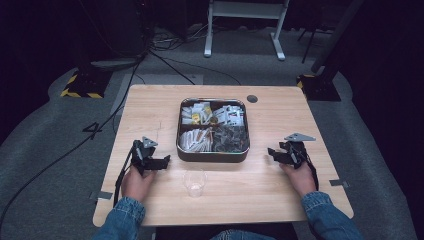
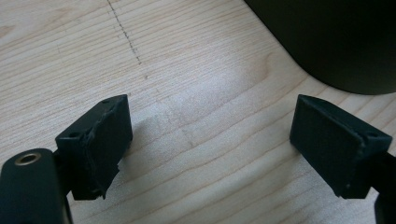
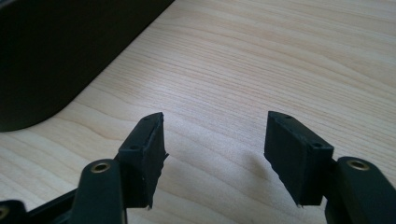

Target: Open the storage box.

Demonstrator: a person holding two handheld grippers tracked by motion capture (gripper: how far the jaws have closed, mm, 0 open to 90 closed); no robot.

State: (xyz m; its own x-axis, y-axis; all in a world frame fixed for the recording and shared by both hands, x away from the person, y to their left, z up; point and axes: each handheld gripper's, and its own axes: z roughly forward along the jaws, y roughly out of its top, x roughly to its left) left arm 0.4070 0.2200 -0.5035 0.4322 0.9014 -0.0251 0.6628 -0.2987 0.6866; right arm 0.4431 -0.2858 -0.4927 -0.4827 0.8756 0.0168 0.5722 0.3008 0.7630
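Both tongs, left (image 1: 165, 161) and right (image 1: 272, 151), were held agape and empty; the thin plastic cup (image 1: 194, 182) was judged crushable, best gripped lightly at the rim

A light wooden table (image 1: 280, 195) is set on grey carpet (image 1: 45, 150) in a dim room. A dark metal tin (image 1: 213, 154), divided into four compartments, is placed at the table's centre and is packed with paper sachets and dark wrapped pieces. A clear plastic cup (image 1: 194, 182) is stood upright just in front of it. Black cables (image 1: 75, 147) are trailed across the floor, where a white metal frame (image 1: 245, 25) is seen beyond.
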